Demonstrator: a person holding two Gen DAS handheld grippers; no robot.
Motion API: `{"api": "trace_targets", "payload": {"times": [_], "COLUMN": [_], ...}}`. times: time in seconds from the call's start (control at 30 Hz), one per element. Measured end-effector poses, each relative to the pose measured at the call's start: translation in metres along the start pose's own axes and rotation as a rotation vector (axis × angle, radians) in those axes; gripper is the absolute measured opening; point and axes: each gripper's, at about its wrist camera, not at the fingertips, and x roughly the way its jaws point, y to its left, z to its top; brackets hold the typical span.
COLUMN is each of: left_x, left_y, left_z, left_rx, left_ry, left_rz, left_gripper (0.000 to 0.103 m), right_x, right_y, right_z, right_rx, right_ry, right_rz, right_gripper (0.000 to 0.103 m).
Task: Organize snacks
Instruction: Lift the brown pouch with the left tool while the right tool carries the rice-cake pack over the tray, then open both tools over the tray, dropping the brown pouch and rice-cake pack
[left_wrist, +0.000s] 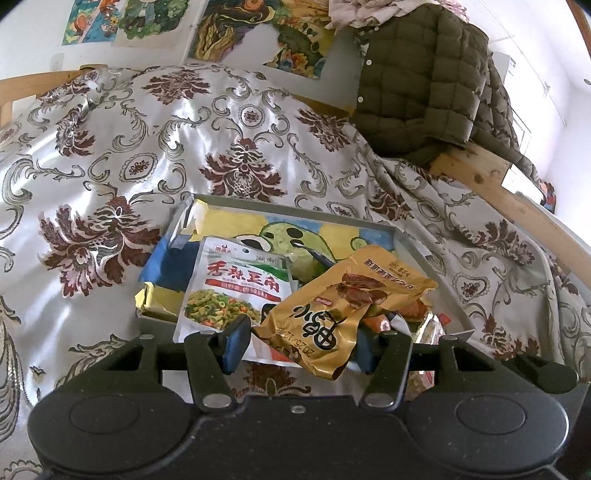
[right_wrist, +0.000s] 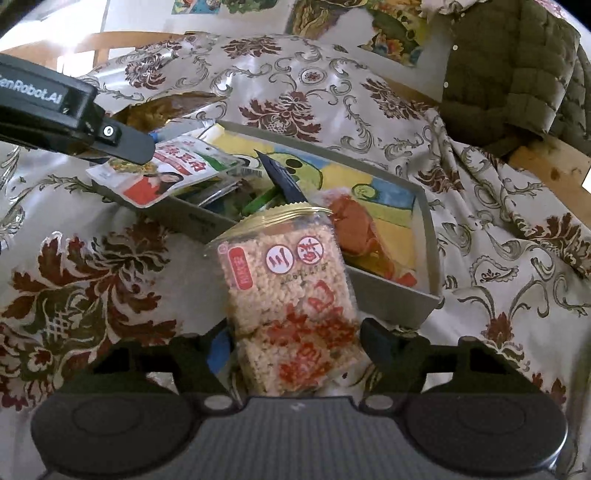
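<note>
Your left gripper (left_wrist: 301, 341) pinches the gold pouch (left_wrist: 343, 306) by one edge; it may slip short of the grey tray (left_wrist: 406, 240). Your right gripper (right_wrist: 295, 339) clamps the rice-cake pack (right_wrist: 291, 314) at lower centre; squeezing could crush it.

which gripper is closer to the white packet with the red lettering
Left. The left gripper hangs right above the white packet, holding a gold packet. The right gripper, holding a rice cracker pack, sits farther off.

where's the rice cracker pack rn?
The rice cracker pack sits between the right gripper fingers in the right wrist view, held just in front of the grey tray's near wall, above the floral bedspread.
</note>
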Motion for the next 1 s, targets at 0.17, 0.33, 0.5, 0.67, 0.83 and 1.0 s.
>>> {"api": "trace_targets", "payload": {"times": [0.17,0.33,0.5,0.67,0.83,1.0], "left_x": [0.003,0.012,0.028,0.045,0.06,0.069], "left_y": [0.0,-0.003,-0.006,-0.006,-0.009,-0.01], "left_z": [0.005,0.013,0.019,0.021,0.021,0.021], "left_rx": [-0.001,0.013,0.038,0.041,0.091,0.122], "left_ry": [-0.014,-0.028,-0.025,-0.011,-0.002,0.013], "left_rz": [0.001,0.015,0.055,0.088,0.138,0.168], "left_gripper": [0.059,0.059,0.059,0.059,0.059,0.06], "right_x": [-0.019,-0.048,-0.047,-0.018,0.015,0.036], "right_y": [-0.001,0.0,-0.007,-0.018,-0.032,-0.042], "right_z": [0.004,0.012,0.032,0.048,0.058,0.065], "right_rx": [0.013,0.006,-0.015,0.005,0.059,0.097], "right_ry": [-0.031,-0.104,-0.187,-0.201,-0.18,-0.146], "right_rz": [-0.001,-0.016,-0.065,-0.089,-0.103,-0.089], "right_gripper": [0.076,0.076,0.076,0.076,0.076,0.053]}}
